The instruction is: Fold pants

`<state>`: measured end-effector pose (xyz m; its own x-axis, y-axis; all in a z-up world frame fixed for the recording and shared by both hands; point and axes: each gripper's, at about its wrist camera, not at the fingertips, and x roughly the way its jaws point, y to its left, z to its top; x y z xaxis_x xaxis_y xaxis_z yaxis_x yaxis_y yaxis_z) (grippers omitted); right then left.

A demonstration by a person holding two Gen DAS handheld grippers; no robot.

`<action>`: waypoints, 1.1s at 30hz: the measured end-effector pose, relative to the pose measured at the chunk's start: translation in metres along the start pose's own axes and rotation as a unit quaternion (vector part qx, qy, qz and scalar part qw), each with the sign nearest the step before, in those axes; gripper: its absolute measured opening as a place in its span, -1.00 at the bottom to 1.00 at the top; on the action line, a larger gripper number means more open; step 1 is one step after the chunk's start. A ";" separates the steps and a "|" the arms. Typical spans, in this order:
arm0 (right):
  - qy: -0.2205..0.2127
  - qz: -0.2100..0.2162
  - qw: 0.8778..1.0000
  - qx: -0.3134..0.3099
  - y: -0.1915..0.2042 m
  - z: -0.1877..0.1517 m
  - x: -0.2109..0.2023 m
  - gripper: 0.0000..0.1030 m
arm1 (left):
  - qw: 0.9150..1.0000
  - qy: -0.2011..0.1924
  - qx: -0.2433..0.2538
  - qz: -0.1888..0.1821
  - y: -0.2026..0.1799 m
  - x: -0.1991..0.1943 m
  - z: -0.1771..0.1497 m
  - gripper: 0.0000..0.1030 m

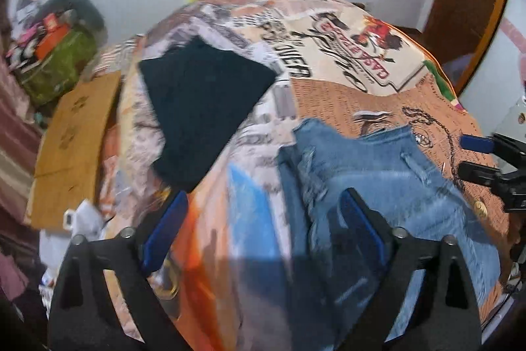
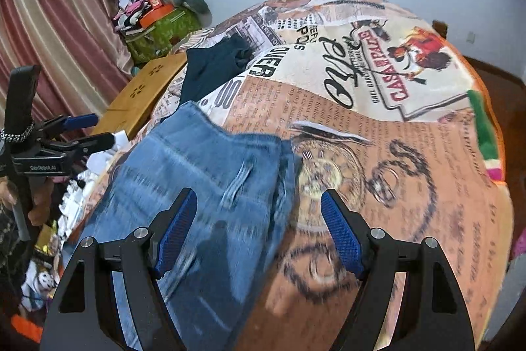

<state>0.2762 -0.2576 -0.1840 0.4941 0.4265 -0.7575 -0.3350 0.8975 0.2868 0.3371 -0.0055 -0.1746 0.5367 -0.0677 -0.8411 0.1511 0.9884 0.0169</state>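
Blue jeans lie spread on a bed with a printed newspaper-pattern cover; they also show in the right wrist view. My left gripper is open and empty, hovering over the jeans' left edge. My right gripper is open and empty above the jeans' right edge and the cover. The right gripper also shows at the right edge of the left wrist view, and the left gripper at the left of the right wrist view. Both views are motion-blurred.
A folded dark garment lies on the bed beyond the jeans, also in the right wrist view. A wooden board stands beside the bed's left side. A cluttered green box and pink curtains are at far left.
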 end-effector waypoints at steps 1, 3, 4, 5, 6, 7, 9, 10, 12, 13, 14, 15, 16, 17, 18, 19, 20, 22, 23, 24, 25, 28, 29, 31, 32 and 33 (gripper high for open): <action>0.003 0.003 1.000 0.003 -0.003 0.005 0.008 0.41 | 1.000 0.011 0.002 -0.012 -0.003 0.012 0.007 0.49; 0.011 0.007 1.000 0.008 -0.008 0.011 0.023 0.17 | 0.999 0.027 -0.002 -0.036 -0.007 0.031 0.014 0.25; 0.020 0.013 1.000 0.012 -0.012 0.014 0.032 0.02 | 0.998 0.033 -0.005 -0.051 -0.007 0.038 0.016 0.12; 0.031 0.020 0.999 0.017 -0.014 0.016 0.043 -0.12 | 0.997 0.037 -0.006 -0.062 -0.008 0.043 0.016 0.06; 0.038 0.024 0.999 0.020 -0.016 0.017 0.050 -0.23 | 0.996 0.045 -0.007 -0.078 -0.010 0.051 0.018 -0.04; 0.049 0.031 0.998 0.021 -0.018 0.018 0.060 -0.49 | 0.995 0.051 -0.008 -0.086 -0.012 0.056 0.017 -0.13; 0.059 0.048 0.997 0.025 -0.018 0.017 0.074 -0.58 | 0.992 0.069 -0.006 -0.105 -0.016 0.071 0.017 -0.28; 0.056 0.048 0.997 0.022 -0.018 0.017 0.076 -0.64 | 0.993 0.069 -0.002 -0.101 -0.017 0.074 0.015 -0.28; 0.051 0.043 0.998 0.007 -0.014 0.016 0.078 -0.68 | 0.994 0.063 0.011 -0.091 -0.021 0.079 0.013 -0.28; 0.048 0.039 0.998 0.000 -0.013 0.016 0.079 -0.70 | 0.994 0.060 0.015 -0.087 -0.021 0.081 0.012 -0.27; 0.047 0.035 0.998 -0.006 -0.013 0.015 0.079 -0.71 | 0.995 0.058 0.017 -0.082 -0.021 0.083 0.011 -0.27; 0.049 0.030 0.998 -0.015 -0.012 0.014 0.080 -0.72 | 0.996 0.056 0.023 -0.067 -0.022 0.085 0.010 -0.27; 0.050 0.022 0.998 -0.026 -0.011 0.012 0.082 -0.72 | 0.997 0.057 0.027 -0.051 -0.022 0.090 0.009 -0.25; 0.053 0.015 0.998 -0.036 -0.009 0.010 0.085 -0.72 | 0.997 0.059 0.028 -0.040 -0.022 0.093 0.007 -0.23; 0.054 0.012 0.998 -0.038 -0.010 0.009 0.087 -0.72 | 0.997 0.059 0.026 -0.036 -0.022 0.095 0.007 -0.22; 0.055 0.008 0.998 -0.039 -0.010 0.009 0.089 -0.72 | 0.997 0.058 0.023 -0.035 -0.021 0.096 0.007 -0.21; 0.055 0.006 0.998 -0.041 -0.009 0.010 0.088 -0.71 | 0.998 0.058 0.021 -0.034 -0.020 0.096 0.008 -0.20; 0.058 0.004 0.997 -0.043 -0.008 0.013 0.086 -0.71 | 0.998 0.056 0.022 -0.033 -0.020 0.093 0.008 -0.18; 0.058 0.002 0.997 -0.047 -0.007 0.013 0.084 -0.71 | 0.998 0.052 0.025 -0.030 -0.020 0.090 0.009 -0.18; 0.057 -0.009 0.997 -0.058 -0.004 0.014 0.077 -0.71 | 0.998 0.050 0.028 -0.026 -0.021 0.087 0.009 -0.18; 0.057 -0.018 0.996 -0.063 -0.002 0.016 0.074 -0.69 | 0.998 0.046 0.031 -0.021 -0.023 0.082 0.009 -0.19; 0.047 -0.017 0.997 -0.065 0.001 0.018 0.054 -0.69 | 0.999 0.025 0.046 -0.005 -0.030 0.061 0.009 -0.19; 0.042 -0.013 0.997 -0.061 0.002 0.018 0.045 -0.67 | 0.999 0.019 0.051 0.000 -0.032 0.054 0.008 -0.19; 0.032 -0.001 0.998 -0.054 0.007 0.019 0.031 -0.64 | 0.998 0.009 0.057 -0.002 -0.036 0.039 0.006 -0.18; 0.029 0.005 0.998 -0.052 0.009 0.019 0.027 -0.57 | 0.998 0.007 0.056 -0.011 -0.037 0.032 0.005 -0.18; 0.025 0.014 0.998 -0.052 0.013 0.018 0.020 -0.52 | 0.998 0.007 0.054 -0.016 -0.038 0.028 0.004 -0.18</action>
<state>0.2965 -0.2351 -0.1850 0.4429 0.4430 -0.7794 -0.4311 0.8675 0.2481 0.3491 -0.0457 -0.1966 0.5184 -0.0969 -0.8496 0.2580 0.9650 0.0474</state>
